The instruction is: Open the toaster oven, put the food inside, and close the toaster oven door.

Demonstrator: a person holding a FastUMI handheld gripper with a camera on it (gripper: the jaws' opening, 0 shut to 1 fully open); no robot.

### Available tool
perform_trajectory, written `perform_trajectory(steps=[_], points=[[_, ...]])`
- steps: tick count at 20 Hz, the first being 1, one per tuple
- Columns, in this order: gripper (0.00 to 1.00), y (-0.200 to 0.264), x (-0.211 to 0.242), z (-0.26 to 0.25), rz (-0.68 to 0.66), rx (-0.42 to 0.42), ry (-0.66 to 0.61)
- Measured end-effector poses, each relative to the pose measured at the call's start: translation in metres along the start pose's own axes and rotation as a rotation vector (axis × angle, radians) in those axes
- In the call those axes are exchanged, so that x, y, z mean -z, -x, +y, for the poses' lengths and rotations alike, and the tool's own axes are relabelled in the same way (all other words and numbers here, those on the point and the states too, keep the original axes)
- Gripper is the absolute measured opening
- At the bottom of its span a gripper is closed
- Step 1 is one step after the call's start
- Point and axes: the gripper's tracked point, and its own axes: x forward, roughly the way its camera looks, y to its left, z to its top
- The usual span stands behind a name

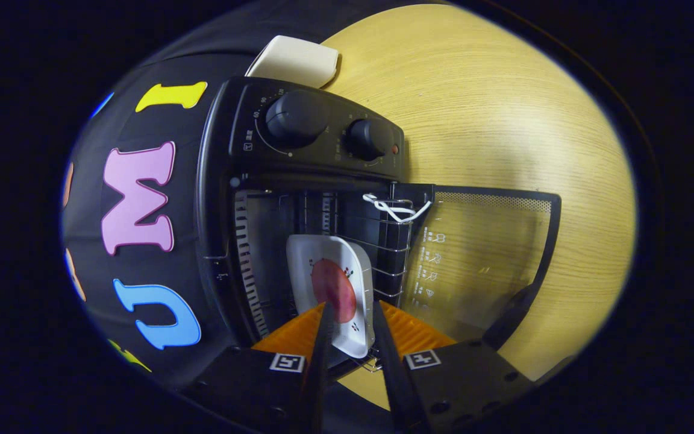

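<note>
The black toaster oven [311, 129] stands open, and its glass door [479, 253] is folded flat out over the wooden table [491, 108]. A white square plate [323, 250] with a round red slice of food [334, 286] sits at the mouth of the oven, on the wire rack [392, 241]. My gripper [350, 308] holds the plate's near rim. One finger lies over the plate's face by the food, the other against its underside. The view is rolled sideways, so the oven's two knobs appear above the opening.
The door's dark handle [509, 319] sticks out close beside my fingers. A white cord [395, 208] is tied to the rack's front bar. A white box-like object [296, 60] rests behind the oven. Bare table lies beyond the door.
</note>
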Motion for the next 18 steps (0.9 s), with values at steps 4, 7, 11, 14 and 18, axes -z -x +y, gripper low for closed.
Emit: perform_trajectory(steps=[4, 7, 11, 14, 18], points=[[0.97, 0.018, -0.007, -0.007, 0.034, -0.006, 0.124], [0.98, 0.037, -0.015, -0.011, 0.062, -0.011, 0.252], [0.98, 0.067, -0.011, -0.022, 0.125, -0.012, 0.595], [0.99, 0.090, -0.003, -0.038, 0.170, 0.002, 0.841], [0.99, 0.111, 0.018, -0.071, 0.260, 0.023, 1.102]])
